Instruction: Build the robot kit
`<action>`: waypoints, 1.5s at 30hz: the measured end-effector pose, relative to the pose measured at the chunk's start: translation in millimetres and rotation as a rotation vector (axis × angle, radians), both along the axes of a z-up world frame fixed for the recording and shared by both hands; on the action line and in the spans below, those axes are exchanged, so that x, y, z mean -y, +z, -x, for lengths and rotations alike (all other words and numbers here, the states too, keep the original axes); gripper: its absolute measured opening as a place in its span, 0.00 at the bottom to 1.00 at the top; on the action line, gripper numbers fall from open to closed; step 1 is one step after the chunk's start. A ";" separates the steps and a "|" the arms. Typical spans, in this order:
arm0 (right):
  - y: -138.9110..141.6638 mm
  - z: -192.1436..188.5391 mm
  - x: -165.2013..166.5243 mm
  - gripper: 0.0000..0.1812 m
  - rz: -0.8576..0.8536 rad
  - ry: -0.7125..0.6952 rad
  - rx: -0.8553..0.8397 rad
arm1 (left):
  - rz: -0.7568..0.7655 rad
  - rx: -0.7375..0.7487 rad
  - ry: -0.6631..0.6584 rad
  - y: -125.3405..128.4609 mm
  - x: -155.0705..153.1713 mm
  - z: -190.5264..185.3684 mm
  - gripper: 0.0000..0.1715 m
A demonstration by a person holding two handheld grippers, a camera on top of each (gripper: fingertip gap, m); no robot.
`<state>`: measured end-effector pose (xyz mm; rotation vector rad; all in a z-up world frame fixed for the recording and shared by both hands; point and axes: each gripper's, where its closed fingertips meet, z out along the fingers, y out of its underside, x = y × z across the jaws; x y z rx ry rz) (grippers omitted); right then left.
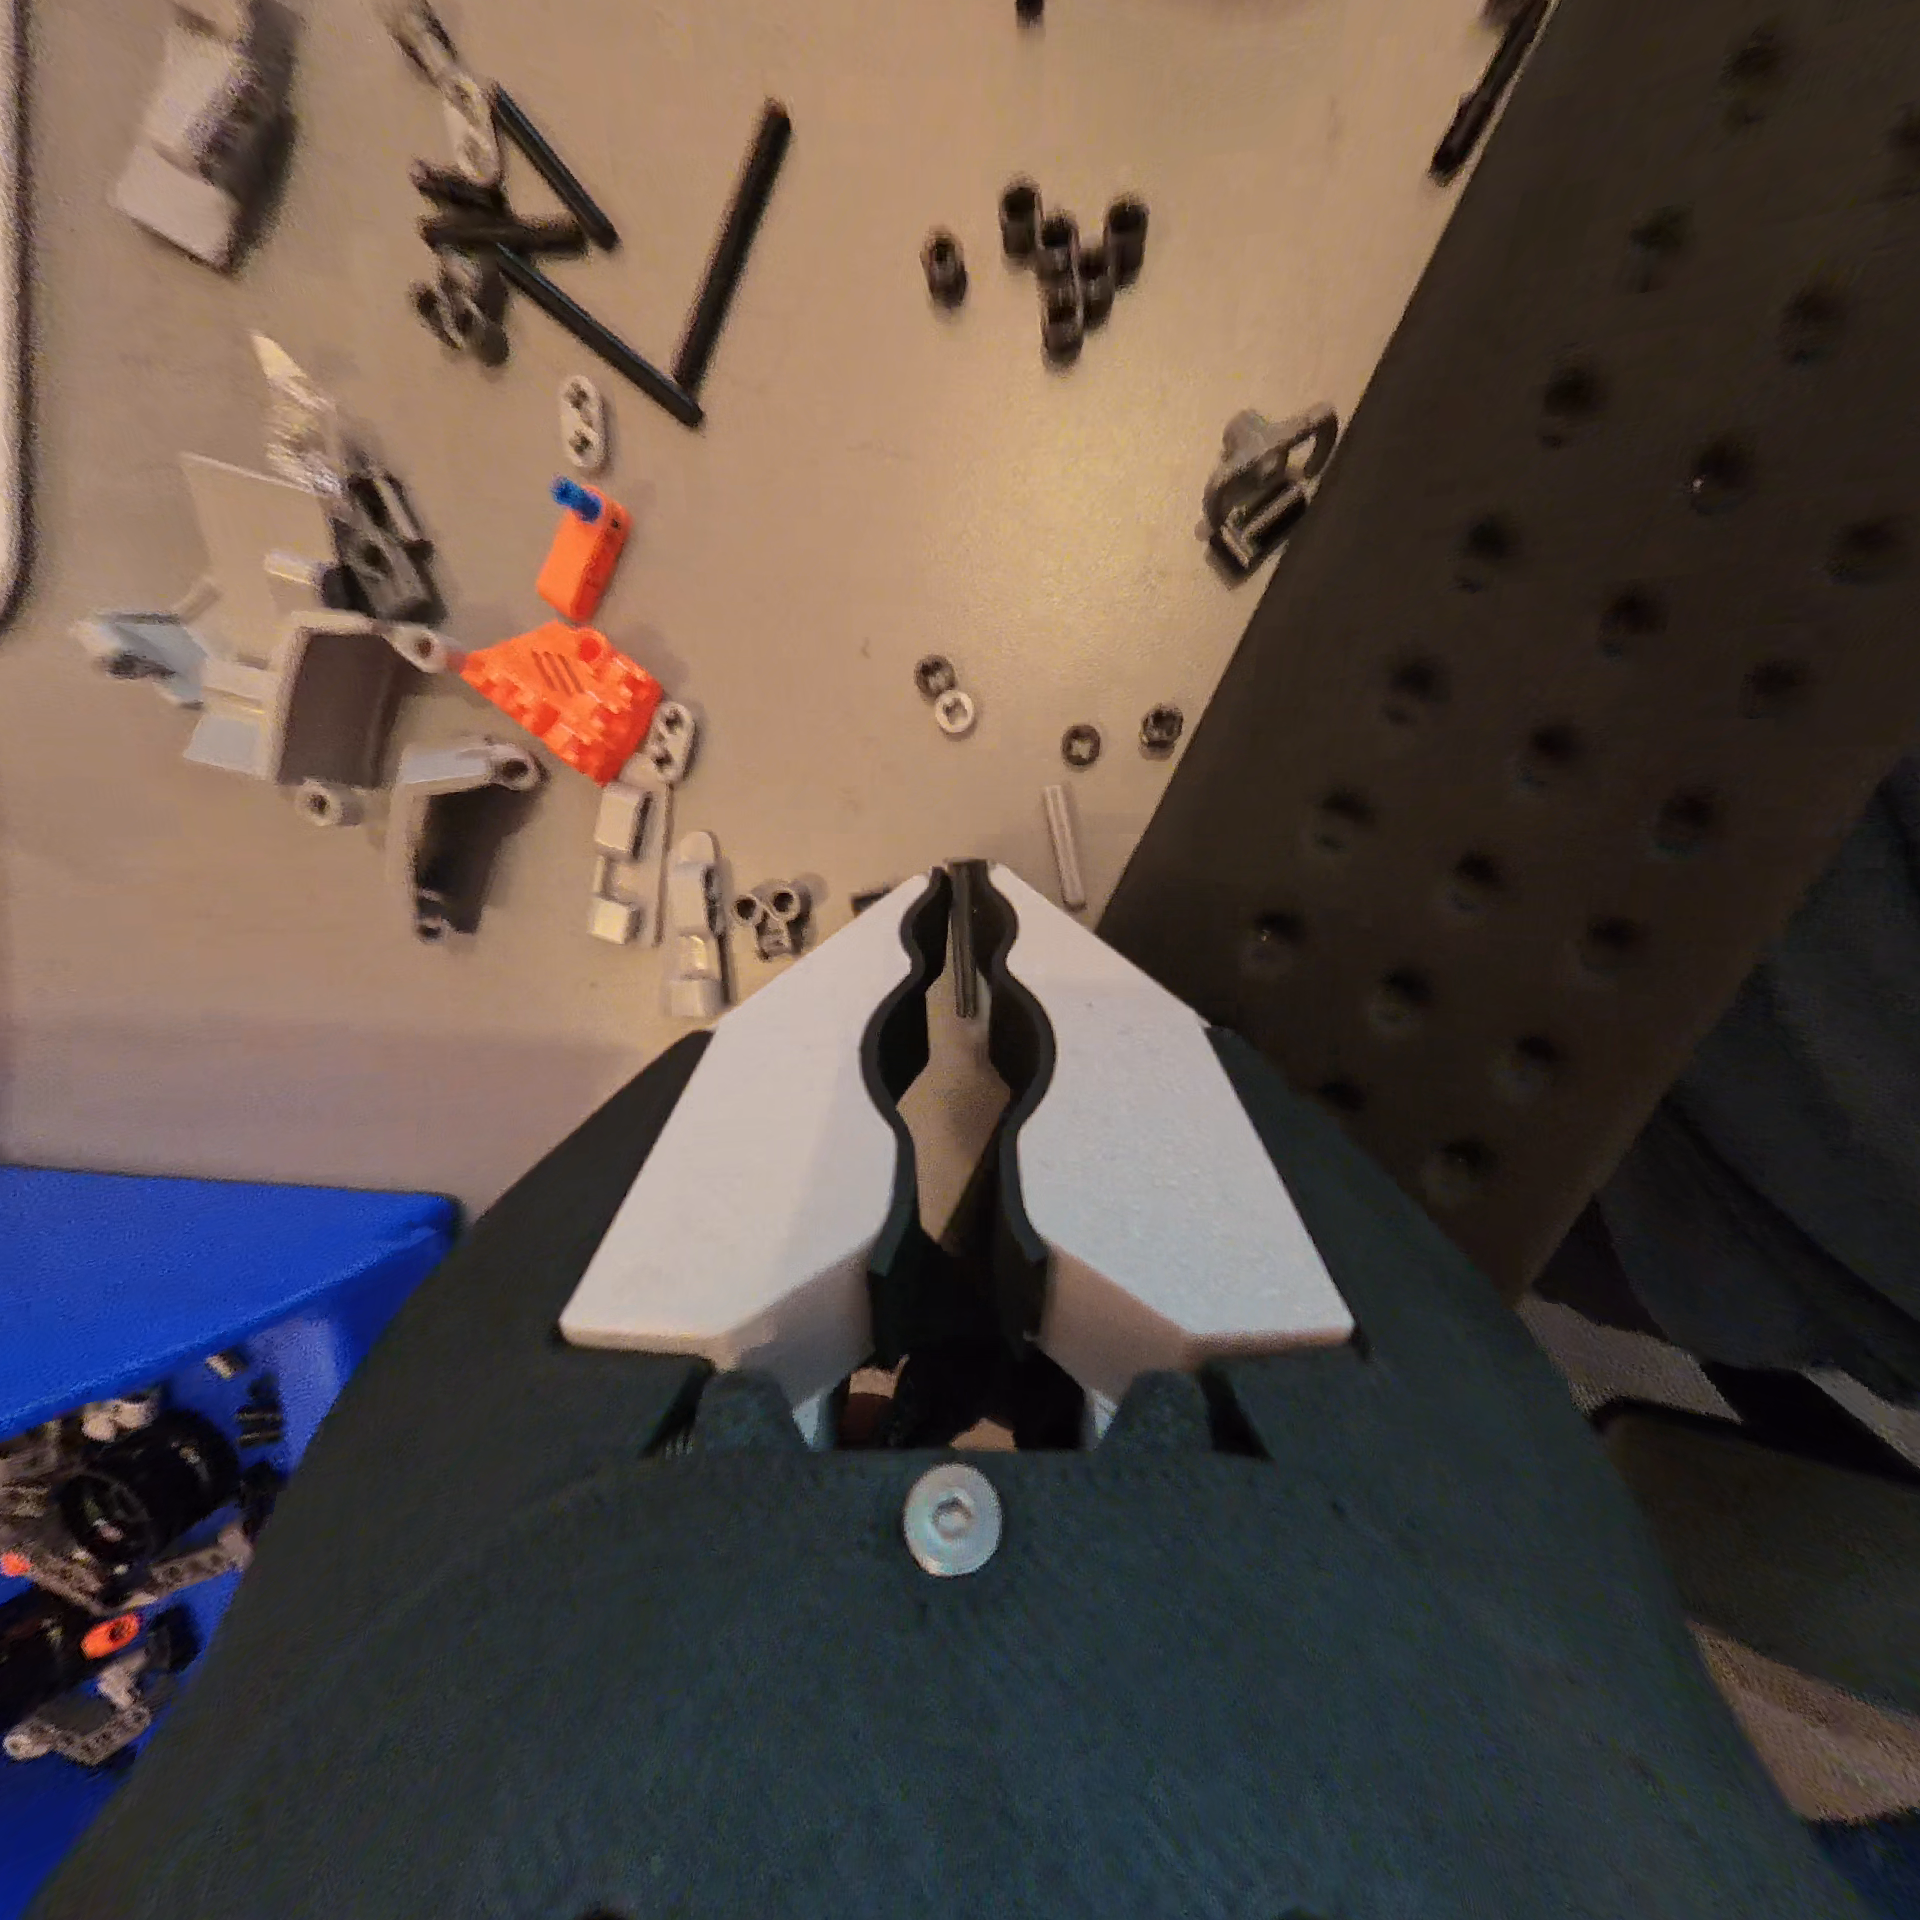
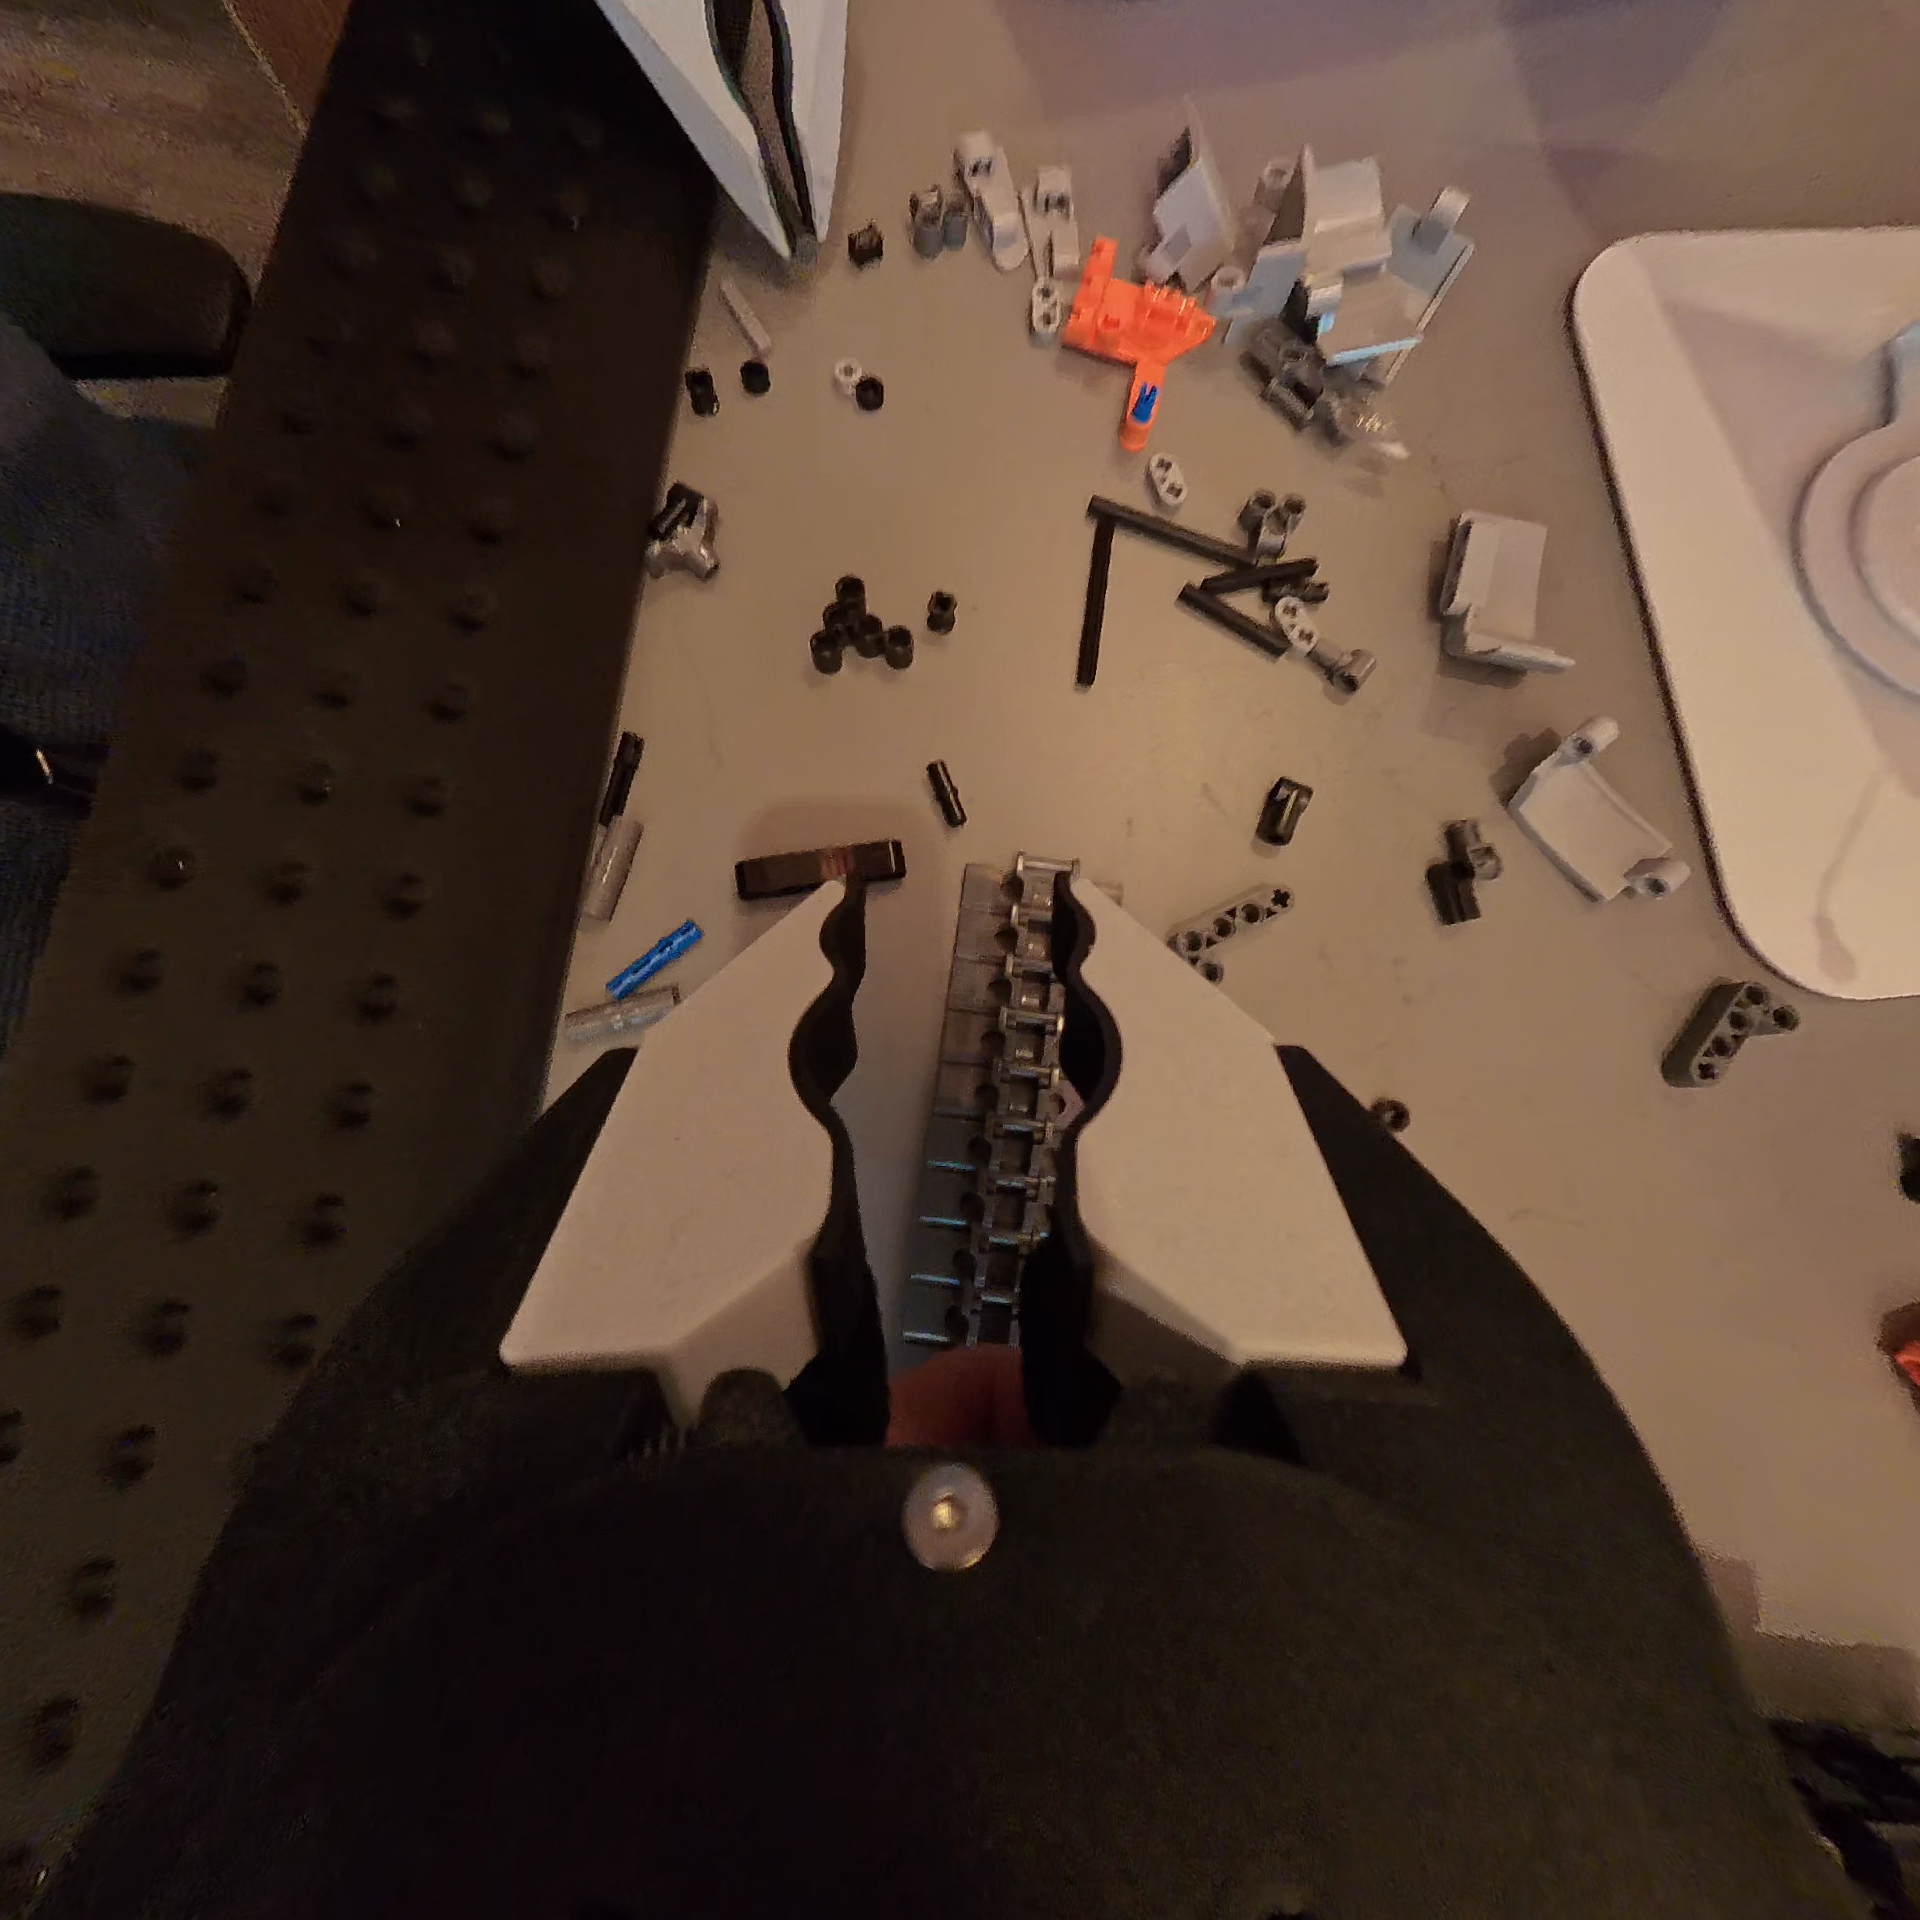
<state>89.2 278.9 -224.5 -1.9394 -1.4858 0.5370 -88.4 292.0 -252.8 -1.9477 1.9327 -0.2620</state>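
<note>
though blurred, left gripper pinches black pin.

A thin black pin is pinched between the nearly closed tips of the left gripper. Orange pieces and grey parts are scattered ahead to its left; a black perforated board is seen to its right, a blue bin beside its left flank.
</note>
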 end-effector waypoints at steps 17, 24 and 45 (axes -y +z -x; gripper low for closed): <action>75.3 20.5 -10.0 0.10 -0.134 -0.139 -0.396 | -0.499 0.444 -0.151 93.3 -16.9 -137.3 0.02; 86.0 14.2 -17.7 0.10 -0.114 -0.185 -0.490 | -0.621 0.485 -0.185 98.5 -16.0 -162.3 0.02; 102.2 0.5 -25.3 0.11 -0.110 -0.226 -0.585 | -0.716 0.661 -0.161 124.0 -16.6 -177.4 0.02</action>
